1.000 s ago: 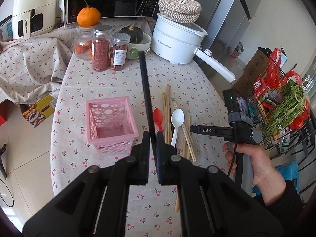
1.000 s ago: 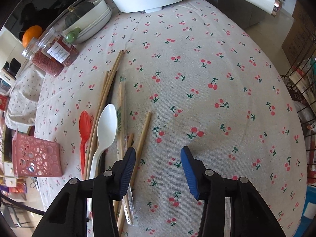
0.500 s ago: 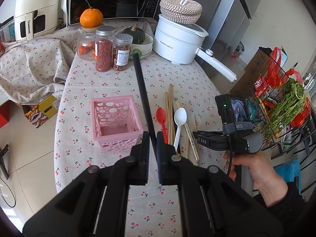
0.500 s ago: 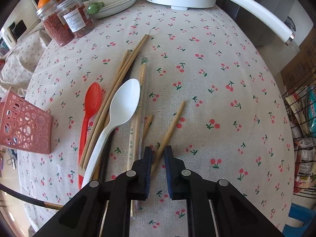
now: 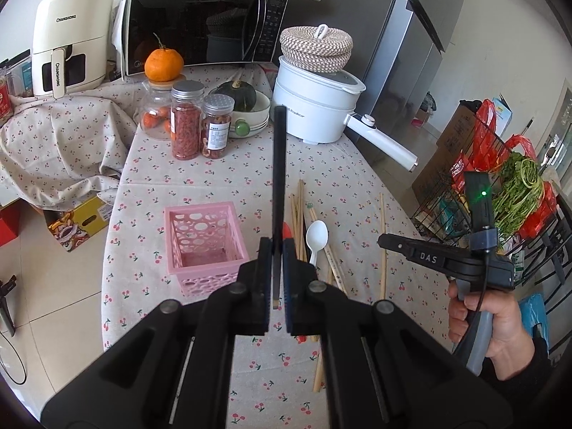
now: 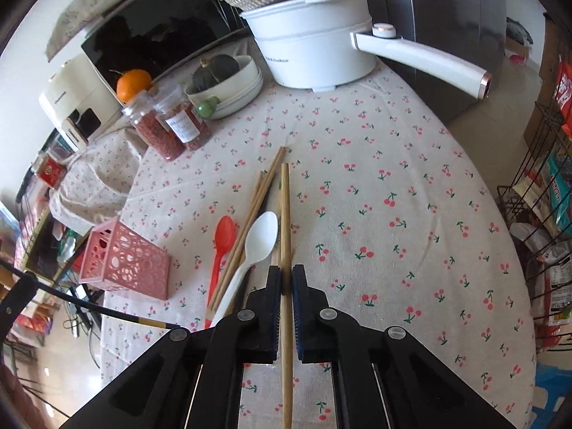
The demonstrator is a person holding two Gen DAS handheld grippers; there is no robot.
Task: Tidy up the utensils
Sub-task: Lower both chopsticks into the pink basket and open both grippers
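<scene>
My left gripper (image 5: 275, 250) has its jaws pinched on a long black chopstick (image 5: 278, 164), which sticks out ahead past them, above the tabletop (image 5: 221, 171). My right gripper (image 6: 286, 279) has its jaws pressed onto a light wooden chopstick (image 6: 285, 214); it runs straight through the jaws and points forward, clear of the cloth.

Just left of that stick, on the cherry-print tablecloth (image 6: 393, 178), lie a white plastic spoon (image 6: 257, 241), a bundle of wooden chopsticks (image 6: 255, 207) and a red plastic spoon (image 6: 222, 237), all close together. Further left stands the pink perforated plastic basket (image 5: 202, 232), upright, with nothing visible in it.

At the far end of the tabletop stand two clear jars with red contents (image 5: 198, 127), a white bowl holding a dark green squash (image 5: 246, 105) and a white electric pot with a long handle (image 5: 318, 107).
</scene>
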